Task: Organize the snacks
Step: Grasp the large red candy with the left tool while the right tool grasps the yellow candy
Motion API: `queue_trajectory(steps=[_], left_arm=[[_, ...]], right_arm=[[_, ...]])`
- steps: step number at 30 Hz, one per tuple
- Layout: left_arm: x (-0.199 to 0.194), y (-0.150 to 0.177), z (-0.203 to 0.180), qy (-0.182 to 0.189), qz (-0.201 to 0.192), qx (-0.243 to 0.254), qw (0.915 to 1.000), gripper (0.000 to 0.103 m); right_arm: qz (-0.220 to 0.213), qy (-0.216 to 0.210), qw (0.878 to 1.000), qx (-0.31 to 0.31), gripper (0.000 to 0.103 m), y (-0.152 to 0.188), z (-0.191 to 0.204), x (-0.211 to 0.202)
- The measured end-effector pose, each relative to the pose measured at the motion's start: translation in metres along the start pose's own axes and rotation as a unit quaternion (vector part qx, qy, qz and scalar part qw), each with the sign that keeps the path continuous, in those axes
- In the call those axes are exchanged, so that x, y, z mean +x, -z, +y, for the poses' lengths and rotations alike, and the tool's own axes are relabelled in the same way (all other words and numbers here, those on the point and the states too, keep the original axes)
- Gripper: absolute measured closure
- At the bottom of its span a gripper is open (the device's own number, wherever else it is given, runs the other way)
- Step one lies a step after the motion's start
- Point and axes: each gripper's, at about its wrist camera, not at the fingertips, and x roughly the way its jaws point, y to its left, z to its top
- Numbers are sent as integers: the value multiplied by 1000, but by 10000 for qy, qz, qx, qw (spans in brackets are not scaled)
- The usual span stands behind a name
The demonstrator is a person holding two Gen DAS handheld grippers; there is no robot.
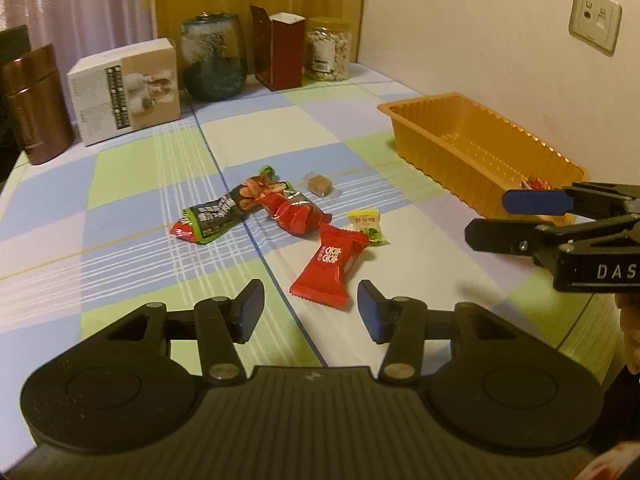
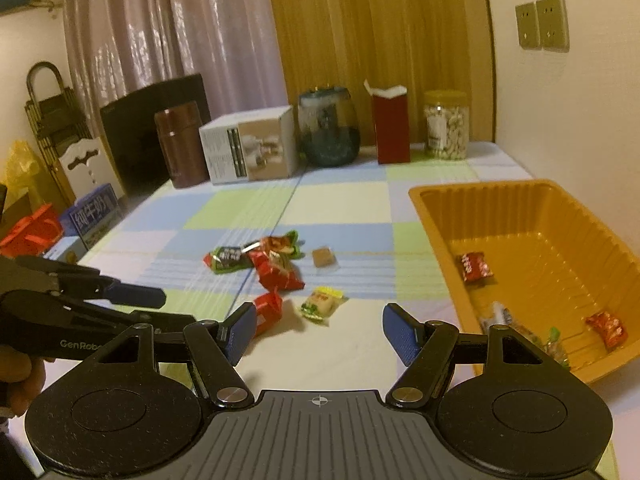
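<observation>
Several snack packets lie on the checked tablecloth: a red packet (image 1: 329, 269) nearest my left gripper, a yellow-green candy (image 1: 365, 225), a crumpled red wrapper (image 1: 294, 212), a dark green packet (image 1: 216, 216) and a small brown cube (image 1: 319, 185). The orange tray (image 2: 436, 216) on the right holds several small snacks, among them a red one (image 2: 474, 267). My left gripper (image 1: 310, 310) is open, low over the cloth just before the red packet. My right gripper (image 2: 320, 330) is open and empty, left of the tray; it also shows in the left wrist view (image 1: 508, 216).
At the table's far edge stand a brown flask (image 1: 34, 108), a white box (image 1: 128, 88), a dark glass jar (image 1: 214, 60), a maroon carton (image 1: 282, 50) and a jar of nuts (image 1: 329, 50). A wall runs along the right side.
</observation>
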Motion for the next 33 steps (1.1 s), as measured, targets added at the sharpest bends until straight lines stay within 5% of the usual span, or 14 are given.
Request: queue_trajectory(steps=[8,20,33], left_arm=[[32,-7,-2,176,82,446,9988,55],[76,-19,10,602,339,326,9971,57],[70,-18,17,492,447,-123,9977,78]], right_arm=[[386,135,9991,146,46,1,-6,26],[611,404,9965,405,47,-3,-14,51],[643,393,9958,521,47,-10,-13,63]])
